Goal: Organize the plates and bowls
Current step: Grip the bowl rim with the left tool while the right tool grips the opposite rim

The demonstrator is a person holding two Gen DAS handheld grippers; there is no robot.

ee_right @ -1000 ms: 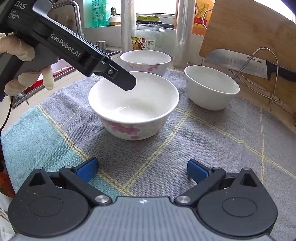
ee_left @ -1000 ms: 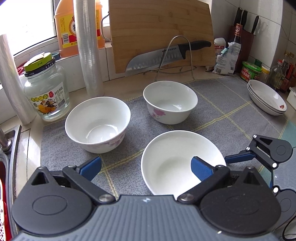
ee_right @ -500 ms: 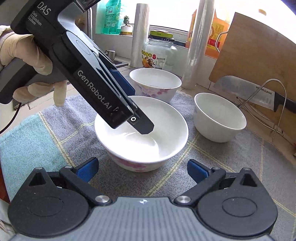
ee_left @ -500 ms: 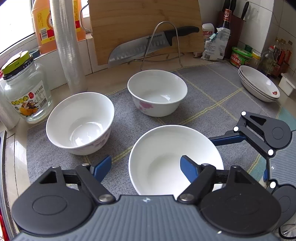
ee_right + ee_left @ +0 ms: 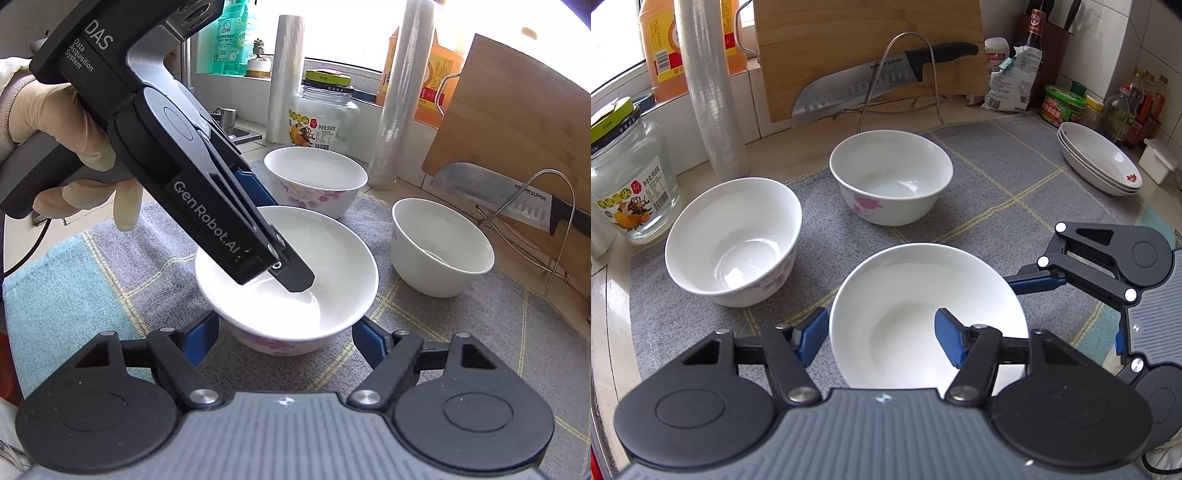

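Three white bowls with pink flowers stand on a grey checked mat (image 5: pixel 997 192). The near bowl (image 5: pixel 923 288) has my left gripper (image 5: pixel 881 339) shut across its left wall, one pad outside and one inside. From the right wrist view, that inner finger (image 5: pixel 291 275) reaches down into the same bowl (image 5: pixel 343 266). My right gripper (image 5: pixel 286 338) is shut on this bowl's lower sides; one of its fingers (image 5: pixel 1038 282) meets the bowl's right edge. The left bowl (image 5: pixel 731 236) and the far bowl (image 5: pixel 890 177) stand free. Stacked plates (image 5: pixel 1097 162) sit at the back right.
A knife (image 5: pixel 871 85) lies on a wire rack before a wooden cutting board (image 5: pixel 868 44). A glass jar (image 5: pixel 628 184), a film roll (image 5: pixel 713 92) and an oil bottle (image 5: pixel 661 48) line the back left. Bottles and jars crowd the back right corner. A gloved hand (image 5: pixel 48 122) holds the left gripper.
Both grippers' jaws have closed in on the near bowl. The left gripper tipped down, its finger going deeper into the bowl, and the right gripper came up close to the bowl.
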